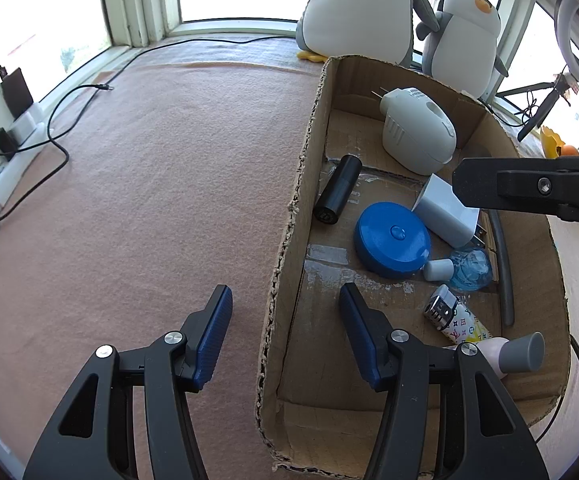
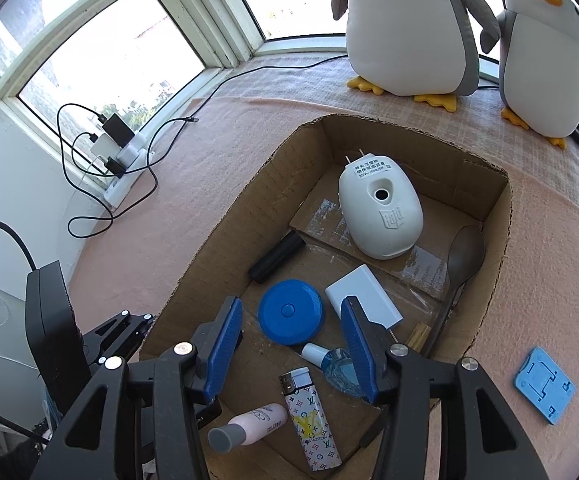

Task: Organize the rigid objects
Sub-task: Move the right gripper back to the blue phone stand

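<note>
A cardboard box (image 1: 289, 240) (image 2: 217, 236) holds a white plug-in device (image 1: 417, 132) (image 2: 381, 212), a black cylinder (image 1: 337, 188) (image 2: 275, 256), a blue round case (image 1: 391, 240) (image 2: 291, 312), a white charger (image 1: 445, 212) (image 2: 363, 300), a small blue bottle (image 1: 465, 268) (image 2: 329, 360), a patterned lighter (image 1: 457, 320) (image 2: 309, 416), a pink bottle (image 1: 517, 354) (image 2: 249, 424) and a spoon (image 2: 463, 264). My left gripper (image 1: 285, 300) is open and empty, straddling the box's left wall. My right gripper (image 2: 291, 312) is open and empty above the blue case.
A blue flat plate (image 2: 545, 388) lies on the pink cloth right of the box. Two plush penguins (image 2: 409, 28) (image 2: 545, 52) stand behind it. A power strip with chargers and cables (image 2: 121, 152) lies at the far left by the window.
</note>
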Action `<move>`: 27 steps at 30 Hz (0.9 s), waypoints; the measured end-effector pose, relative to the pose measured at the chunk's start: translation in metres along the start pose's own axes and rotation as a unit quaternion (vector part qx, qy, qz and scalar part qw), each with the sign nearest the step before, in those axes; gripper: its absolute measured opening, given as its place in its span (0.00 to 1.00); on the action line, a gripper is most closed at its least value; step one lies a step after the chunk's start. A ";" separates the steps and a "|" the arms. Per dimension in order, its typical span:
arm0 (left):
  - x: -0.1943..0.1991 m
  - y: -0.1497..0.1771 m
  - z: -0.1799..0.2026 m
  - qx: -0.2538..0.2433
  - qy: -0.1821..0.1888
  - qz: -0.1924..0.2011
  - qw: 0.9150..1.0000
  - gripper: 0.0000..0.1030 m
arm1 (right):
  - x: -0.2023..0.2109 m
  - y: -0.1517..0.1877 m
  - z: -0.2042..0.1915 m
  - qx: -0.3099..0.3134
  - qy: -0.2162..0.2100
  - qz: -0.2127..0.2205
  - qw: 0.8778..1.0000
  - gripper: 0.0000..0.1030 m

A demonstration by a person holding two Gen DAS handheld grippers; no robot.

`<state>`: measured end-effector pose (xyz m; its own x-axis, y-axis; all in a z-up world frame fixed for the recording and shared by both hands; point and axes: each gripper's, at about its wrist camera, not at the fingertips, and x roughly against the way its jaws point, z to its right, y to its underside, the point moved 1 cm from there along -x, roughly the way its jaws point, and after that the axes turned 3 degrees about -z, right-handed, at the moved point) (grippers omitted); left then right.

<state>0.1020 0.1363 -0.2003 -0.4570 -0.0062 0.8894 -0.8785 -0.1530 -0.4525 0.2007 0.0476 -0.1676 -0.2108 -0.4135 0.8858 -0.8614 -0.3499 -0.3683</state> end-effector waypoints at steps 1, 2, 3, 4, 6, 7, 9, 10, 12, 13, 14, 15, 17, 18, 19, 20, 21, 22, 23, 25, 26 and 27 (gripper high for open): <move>0.000 0.000 0.000 0.000 0.000 0.000 1.000 0.55 | 0.002 0.000 0.001 -0.001 0.000 0.003 1.000 0.46; 0.000 0.000 0.001 -0.001 -0.001 0.000 1.000 0.55 | 0.005 0.001 0.003 -0.003 0.000 0.005 1.000 0.46; 0.000 0.000 0.001 -0.001 -0.001 0.000 1.000 0.55 | 0.007 0.001 0.005 -0.005 0.000 0.007 1.000 0.46; 0.000 0.000 0.001 -0.001 -0.001 0.000 1.000 0.55 | 0.010 0.002 0.007 -0.007 0.001 0.009 1.000 0.46; 0.000 0.000 0.002 -0.001 -0.002 0.000 1.000 0.55 | 0.015 0.003 0.013 -0.010 0.002 0.013 1.000 0.46; 0.000 0.000 0.002 -0.002 -0.002 0.000 1.000 0.55 | 0.018 0.003 0.016 -0.013 0.003 0.016 1.000 0.46; 0.000 0.000 0.002 -0.002 -0.002 0.000 1.000 0.55 | 0.025 0.005 0.022 -0.017 0.002 0.021 1.000 0.46; 0.000 0.000 0.001 -0.002 -0.002 0.000 1.000 0.55 | 0.029 0.006 0.025 -0.019 0.003 0.024 1.000 0.46; 0.000 0.000 0.002 -0.002 -0.002 0.000 1.000 0.55 | 0.037 0.008 0.032 -0.023 0.007 0.030 0.999 0.46; 0.000 0.000 0.002 -0.002 -0.002 0.000 1.000 0.55 | 0.041 0.009 0.036 -0.025 0.008 0.033 0.999 0.46; 0.000 0.000 0.001 -0.002 -0.002 0.000 1.000 0.55 | 0.044 0.011 0.040 -0.027 0.010 0.035 0.999 0.46; 0.000 0.000 0.002 -0.002 -0.002 0.000 1.000 0.55 | 0.048 0.012 0.044 -0.029 0.011 0.038 0.999 0.46; 0.000 0.000 0.002 -0.002 -0.003 0.000 1.000 0.55 | 0.056 0.016 0.052 -0.032 0.015 0.042 0.998 0.46; 0.000 0.000 0.002 -0.003 -0.003 0.000 1.000 0.55 | 0.059 0.018 0.056 -0.031 0.018 0.045 0.998 0.46; 0.000 0.001 0.001 -0.003 -0.003 0.000 1.000 0.55 | 0.063 0.021 0.061 -0.031 0.024 0.047 0.998 0.46; 0.000 0.000 0.001 -0.003 -0.003 0.000 1.000 0.55 | 0.067 0.024 0.066 -0.029 0.031 0.050 0.998 0.46; 0.000 0.001 0.001 -0.003 -0.004 0.000 1.000 0.55 | 0.072 0.027 0.071 -0.026 0.039 0.051 0.998 0.47; 0.000 0.001 0.001 -0.002 -0.004 0.000 1.000 0.55 | 0.075 0.030 0.076 -0.023 0.046 0.053 0.997 0.49; 0.000 0.001 0.001 -0.003 -0.004 0.000 1.000 0.55 | 0.079 0.033 0.081 -0.020 0.053 0.054 0.997 0.51; 0.000 0.001 0.001 -0.003 -0.005 0.000 1.000 0.55 | 0.086 0.039 0.094 -0.015 0.066 0.050 0.996 0.51; 0.000 0.001 0.001 -0.003 -0.005 0.000 1.000 0.55 | 0.088 0.042 0.100 -0.013 0.071 0.048 0.996 0.51; 0.000 0.001 0.001 -0.003 -0.005 0.000 1.000 0.55 | 0.089 0.044 0.107 -0.009 0.075 0.042 0.996 0.51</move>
<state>0.1012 0.1354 -0.2004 -0.4551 -0.0169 0.8903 -0.8796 -0.1467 -0.4525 0.1933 -0.0942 -0.1352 -0.3472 -0.3102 0.8850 -0.8462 -0.3031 -0.4383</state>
